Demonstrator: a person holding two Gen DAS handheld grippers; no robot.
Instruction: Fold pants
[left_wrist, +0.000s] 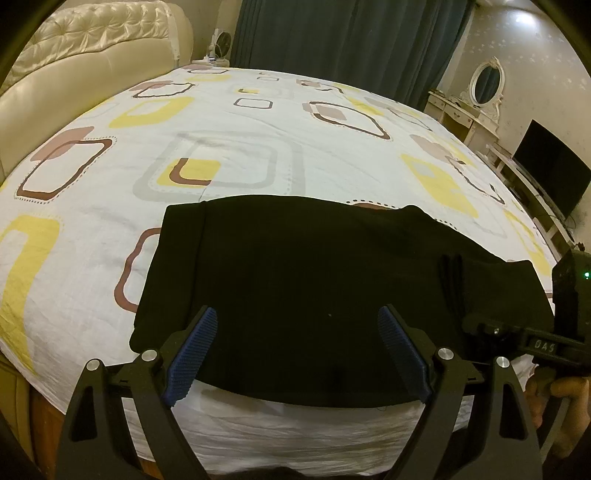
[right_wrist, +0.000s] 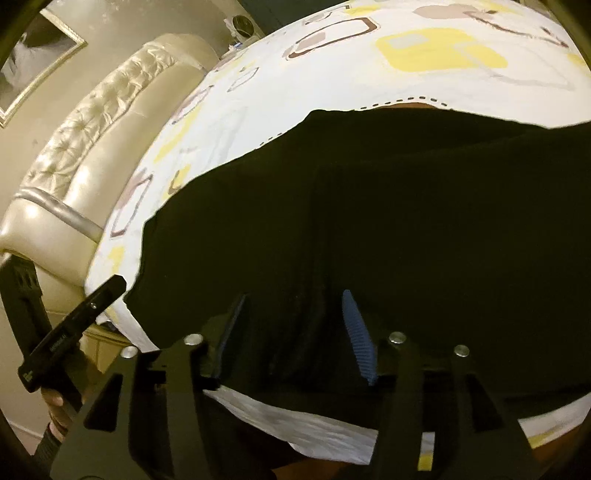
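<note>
Black pants (left_wrist: 314, 266) lie folded into a broad dark slab on the patterned bed sheet (left_wrist: 240, 129), close to the bed's near edge. My left gripper (left_wrist: 297, 314) hovers over their near part with its blue pads (left_wrist: 195, 347) far apart and nothing pinched. In the right wrist view the pants (right_wrist: 369, 203) fill the middle. My right gripper (right_wrist: 293, 295) stands over them with its jaws apart, the blue pad (right_wrist: 356, 332) clear of the cloth. From the left wrist view the right gripper (left_wrist: 452, 269) sits over the pants' right end.
A cream tufted headboard (left_wrist: 92, 48) bounds the bed on the left. Dark curtains (left_wrist: 351, 37) hang behind, with a small fan (left_wrist: 221, 40) beside them. A white dressing table with an oval mirror (left_wrist: 484, 85) and a dark screen (left_wrist: 550, 173) stand to the right.
</note>
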